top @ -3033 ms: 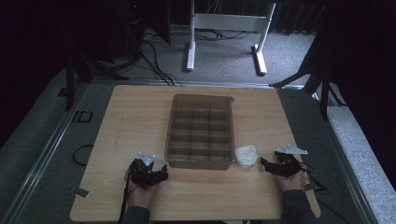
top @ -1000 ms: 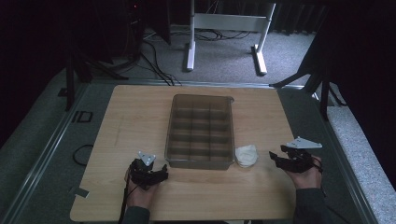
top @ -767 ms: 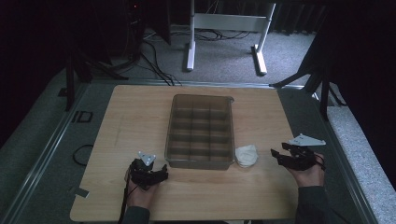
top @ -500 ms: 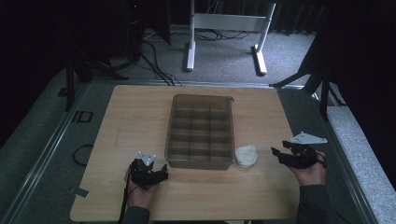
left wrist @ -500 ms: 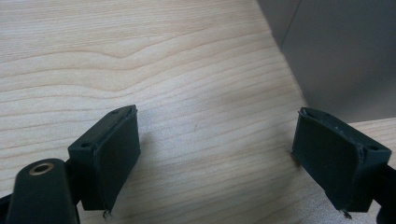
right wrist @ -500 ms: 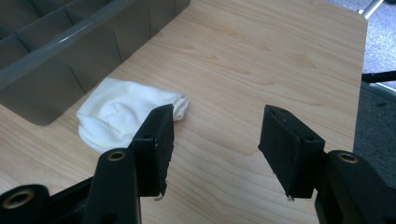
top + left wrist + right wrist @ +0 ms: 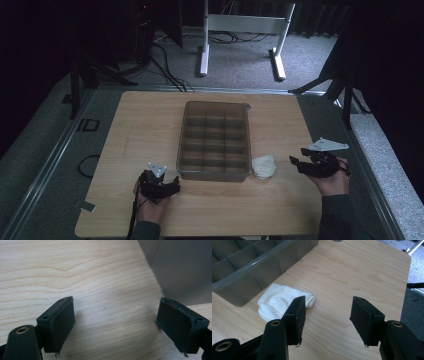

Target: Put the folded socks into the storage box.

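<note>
Resting on a wooden table (image 7: pixel 150 125), a grey divided tray (image 7: pixel 215 140) sits in the middle with every visible compartment empty, so the sorting seems not yet begun. A white balled sock (image 7: pixel 263 166) lies on the table just right of the tray's near right corner, not yet picked up. The right gripper (image 7: pixel 299 164) hovers to the sock's right, jaws spread with nothing between them. The left gripper (image 7: pixel 159 186), near the tray's near left corner, is also spread and empty.
</note>
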Action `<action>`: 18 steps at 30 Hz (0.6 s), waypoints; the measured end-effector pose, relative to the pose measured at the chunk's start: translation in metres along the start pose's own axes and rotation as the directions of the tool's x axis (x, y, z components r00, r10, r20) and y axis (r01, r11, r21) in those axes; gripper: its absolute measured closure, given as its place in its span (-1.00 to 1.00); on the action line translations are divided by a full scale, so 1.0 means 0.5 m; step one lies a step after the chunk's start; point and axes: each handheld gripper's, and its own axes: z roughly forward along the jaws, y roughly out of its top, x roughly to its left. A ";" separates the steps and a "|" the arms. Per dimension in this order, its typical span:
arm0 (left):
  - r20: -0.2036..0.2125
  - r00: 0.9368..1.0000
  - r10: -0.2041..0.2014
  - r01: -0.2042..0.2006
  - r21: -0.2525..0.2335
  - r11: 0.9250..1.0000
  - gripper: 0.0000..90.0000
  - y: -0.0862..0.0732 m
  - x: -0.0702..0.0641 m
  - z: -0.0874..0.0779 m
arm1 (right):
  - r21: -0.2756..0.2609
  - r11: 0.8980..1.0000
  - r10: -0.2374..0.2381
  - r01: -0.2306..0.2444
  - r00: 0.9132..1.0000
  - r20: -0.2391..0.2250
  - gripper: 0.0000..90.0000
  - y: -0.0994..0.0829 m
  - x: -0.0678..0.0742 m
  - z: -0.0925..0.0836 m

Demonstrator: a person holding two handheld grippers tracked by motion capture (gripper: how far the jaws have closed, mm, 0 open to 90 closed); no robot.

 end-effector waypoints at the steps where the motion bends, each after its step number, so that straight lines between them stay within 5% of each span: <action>1: 0.000 1.000 0.000 0.000 0.000 1.000 -0.66 0.000 0.000 0.000 | 0.003 1.000 -0.001 0.001 1.000 -0.002 0.01 0.002 0.001 0.000; 18: 0.000 1.000 0.000 0.000 0.000 1.000 -0.66 0.000 0.000 0.000 | 0.042 0.995 -0.091 0.092 0.995 -0.041 0.10 0.038 0.006 -0.008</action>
